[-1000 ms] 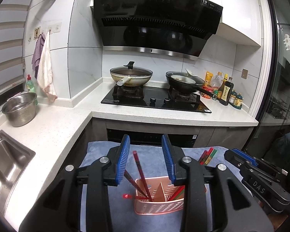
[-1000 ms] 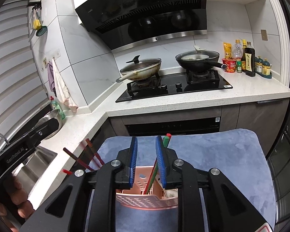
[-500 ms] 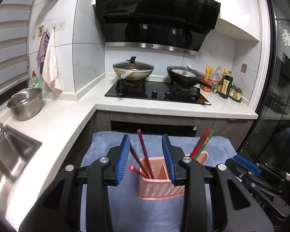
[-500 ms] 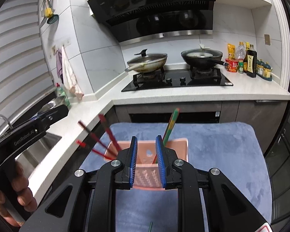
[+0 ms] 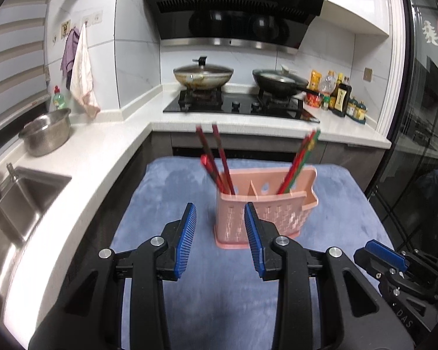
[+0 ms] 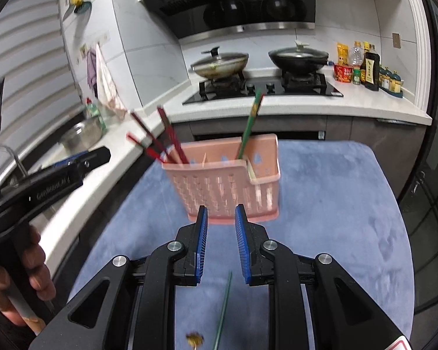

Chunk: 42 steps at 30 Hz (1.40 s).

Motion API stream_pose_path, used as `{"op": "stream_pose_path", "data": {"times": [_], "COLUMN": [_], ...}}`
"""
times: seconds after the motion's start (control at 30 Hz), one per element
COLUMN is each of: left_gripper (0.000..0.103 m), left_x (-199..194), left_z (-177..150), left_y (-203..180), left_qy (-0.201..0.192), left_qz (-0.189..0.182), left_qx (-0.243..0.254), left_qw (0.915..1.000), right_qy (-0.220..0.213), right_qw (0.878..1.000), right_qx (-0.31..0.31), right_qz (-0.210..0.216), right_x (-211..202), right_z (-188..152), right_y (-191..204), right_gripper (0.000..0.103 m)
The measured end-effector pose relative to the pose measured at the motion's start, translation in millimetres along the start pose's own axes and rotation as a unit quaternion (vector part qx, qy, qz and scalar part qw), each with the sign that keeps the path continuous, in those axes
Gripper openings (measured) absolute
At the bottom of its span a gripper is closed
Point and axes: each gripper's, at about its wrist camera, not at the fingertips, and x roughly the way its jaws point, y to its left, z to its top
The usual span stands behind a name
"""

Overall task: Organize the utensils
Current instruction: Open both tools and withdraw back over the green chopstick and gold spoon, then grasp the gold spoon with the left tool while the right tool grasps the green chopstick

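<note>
A pink slotted utensil holder point(image 5: 265, 207) point(image 6: 227, 180) stands upright on the blue mat point(image 5: 335, 204) point(image 6: 335, 204). Dark red chopsticks point(image 5: 219, 163) point(image 6: 163, 137) lean out of its left compartment. Red and green chopsticks point(image 5: 299, 157) stand in the right one, where the right wrist view shows a green chopstick point(image 6: 249, 122). Another green chopstick point(image 6: 223, 306) lies flat on the mat under my right gripper. My left gripper point(image 5: 220, 208) hangs open and empty just short of the holder's left front. My right gripper point(image 6: 221, 208) is narrowly open, nothing between its pads.
A white L-shaped counter point(image 5: 102, 151) runs left and behind, with a sink point(image 5: 20, 204), a steel bowl point(image 5: 45, 135), a hob with two pans point(image 5: 233, 102) and bottles point(image 5: 340, 99). A glass door point(image 5: 423, 145) stands at right. A small brown object point(image 6: 194, 339) lies on the mat.
Both grippers have drawn back and sunk, so the holder now stands ahead of the fingertips instead of beneath them. The loose green chopstick came into view under the right gripper.
</note>
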Motion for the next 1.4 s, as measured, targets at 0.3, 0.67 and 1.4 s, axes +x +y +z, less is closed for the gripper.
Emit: {"op": "stream_pose_path", "data": {"times": [0.3,0.67,1.4], "left_gripper": [0.033,0.033,0.033], "left_x": [-11,-20,-25], "left_z": [-71,-147,-204], "left_y": [3,7,-11], "left_qy": [0.047,0.107,0.16], "left_qz": [0.008,0.016,-0.002], "left_qx": [-0.001,-0.007,-0.003], "left_qw": [0.9989,0.9941,0.9872], "right_qy": [0.039,0.12,0.174], "right_qw": [0.998,0.992,0.984], "right_qx": [-0.028,-0.015,-0.018], "right_qz": [-0.035,-0.033,-0.026], "right_x": [-18,-20,-2], "right_z": [-71,-159,-216], "right_y": [8,13,26], "right_gripper": [0.021,0.021,0.018]}}
